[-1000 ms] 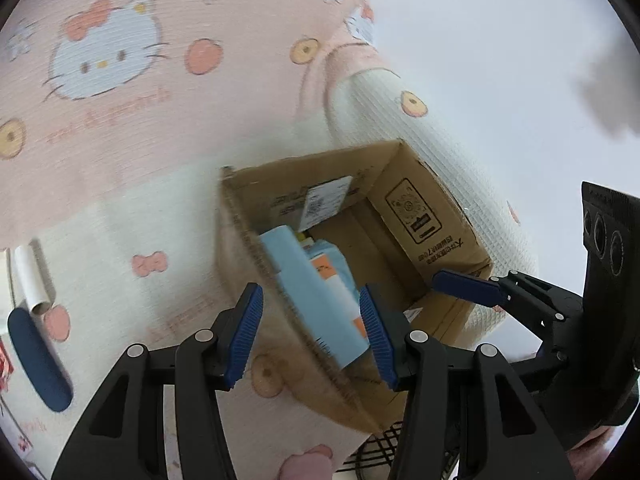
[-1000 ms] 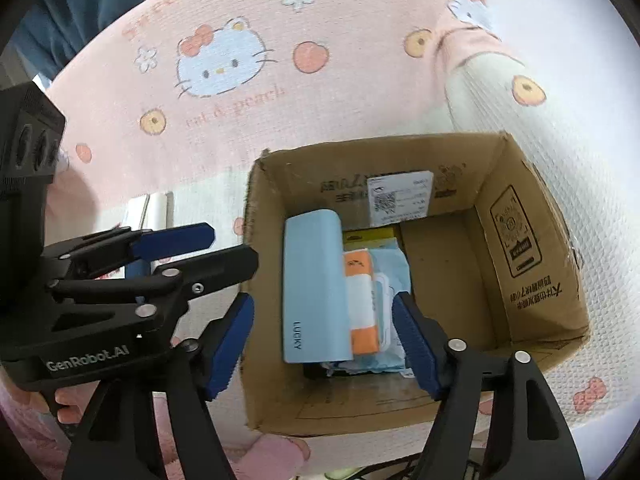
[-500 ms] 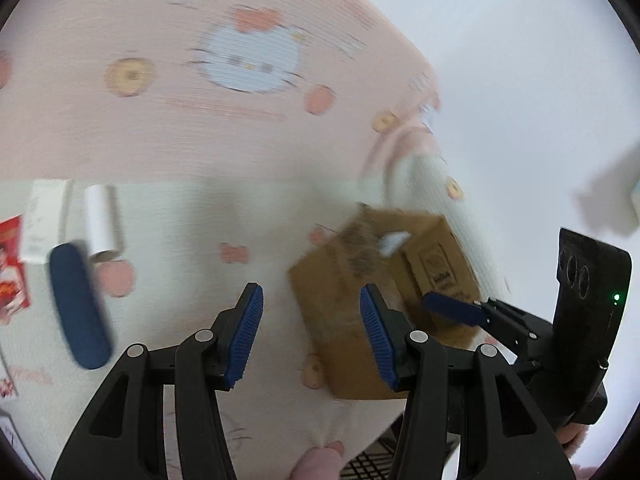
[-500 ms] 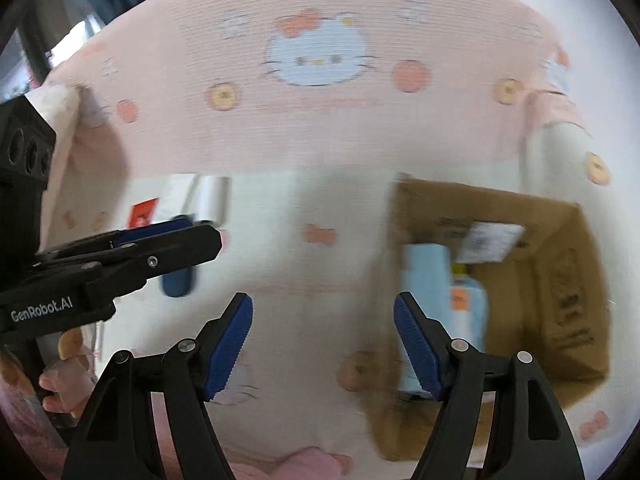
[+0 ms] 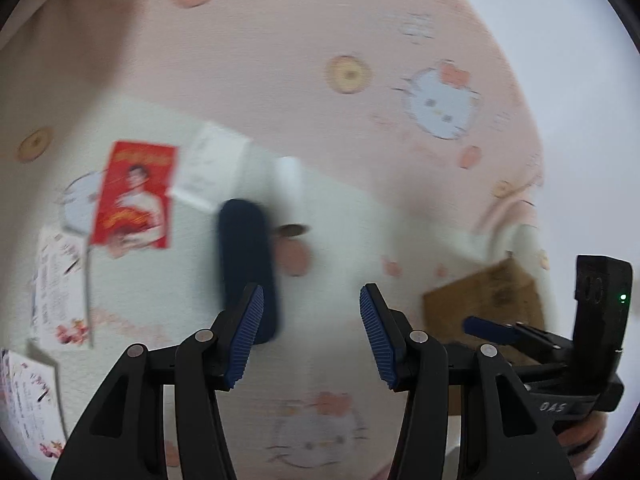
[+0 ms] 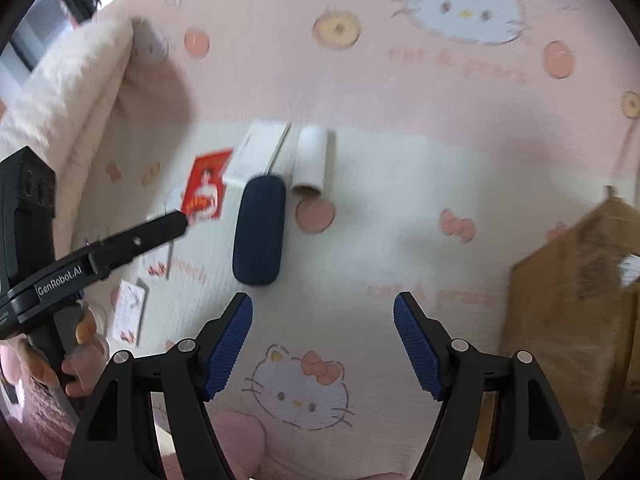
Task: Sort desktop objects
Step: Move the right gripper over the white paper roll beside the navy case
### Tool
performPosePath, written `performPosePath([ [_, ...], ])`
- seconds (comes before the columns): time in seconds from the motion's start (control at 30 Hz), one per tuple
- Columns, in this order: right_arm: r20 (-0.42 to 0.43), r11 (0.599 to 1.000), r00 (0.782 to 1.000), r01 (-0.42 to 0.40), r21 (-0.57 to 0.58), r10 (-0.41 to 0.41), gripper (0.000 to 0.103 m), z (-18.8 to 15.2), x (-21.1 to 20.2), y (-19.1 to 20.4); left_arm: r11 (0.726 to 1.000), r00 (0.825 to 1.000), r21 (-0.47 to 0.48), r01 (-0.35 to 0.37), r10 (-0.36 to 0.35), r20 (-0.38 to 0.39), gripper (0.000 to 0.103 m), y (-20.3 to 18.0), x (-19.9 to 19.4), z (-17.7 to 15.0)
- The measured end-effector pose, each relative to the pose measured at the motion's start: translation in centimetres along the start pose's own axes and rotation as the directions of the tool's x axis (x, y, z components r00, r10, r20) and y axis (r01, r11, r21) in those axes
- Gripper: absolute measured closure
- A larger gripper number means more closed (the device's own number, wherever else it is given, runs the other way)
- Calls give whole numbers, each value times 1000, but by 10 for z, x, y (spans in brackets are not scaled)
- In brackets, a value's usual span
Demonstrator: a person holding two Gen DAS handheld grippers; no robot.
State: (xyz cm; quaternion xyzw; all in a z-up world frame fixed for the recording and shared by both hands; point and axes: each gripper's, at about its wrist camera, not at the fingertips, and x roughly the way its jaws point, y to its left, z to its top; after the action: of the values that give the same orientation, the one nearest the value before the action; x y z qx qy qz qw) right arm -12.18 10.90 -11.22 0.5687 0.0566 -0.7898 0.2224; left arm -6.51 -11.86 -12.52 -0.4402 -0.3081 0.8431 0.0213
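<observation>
With both the left gripper [image 5: 311, 322] and right gripper [image 6: 323, 344] spread and empty, better to straddle the dark blue case [image 6: 259, 232] mid-blanket [image 6: 400, 208] across its narrow width, toward the blanket's right edge and cardboard box [image 6: 576, 304].

Bare cloth [image 6: 360, 240] between case [image 6: 258, 232], box [image 6: 576, 304]

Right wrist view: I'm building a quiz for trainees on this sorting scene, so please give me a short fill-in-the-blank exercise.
1. The dark blue case lies directly beside a white ____ whose open end faces the camera.
2. The right gripper holds nothing; its jaws stand ____.
3. The cardboard box sits at the ____ edge of the right wrist view.
4. The red packet lies to the ____ of the dark blue case.

Missing words: roll; open; right; left
</observation>
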Motion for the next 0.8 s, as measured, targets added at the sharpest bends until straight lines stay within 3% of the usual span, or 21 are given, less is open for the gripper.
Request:
performPosePath([
  [0.37,-11,992,992,-127,13,127,31,16,51,17,984,1000,-179,19,-21,-8,48,68,-1,-22],
  [0.53,-18,987,986,-163,1,163,31,19,66,28,974,1000,-226,-18,18,1,48,90,-12,-30],
  [0.7,-45,980,980,-194,-32,193,31,18,79,44,960,996,-279,-31,52,67,48,109,-38,-40],
  [0.8,-36,968,968,-249,-33,248,31,18,81,54,961,988,-257,-106,132,86,48,115,-54,-45],
])
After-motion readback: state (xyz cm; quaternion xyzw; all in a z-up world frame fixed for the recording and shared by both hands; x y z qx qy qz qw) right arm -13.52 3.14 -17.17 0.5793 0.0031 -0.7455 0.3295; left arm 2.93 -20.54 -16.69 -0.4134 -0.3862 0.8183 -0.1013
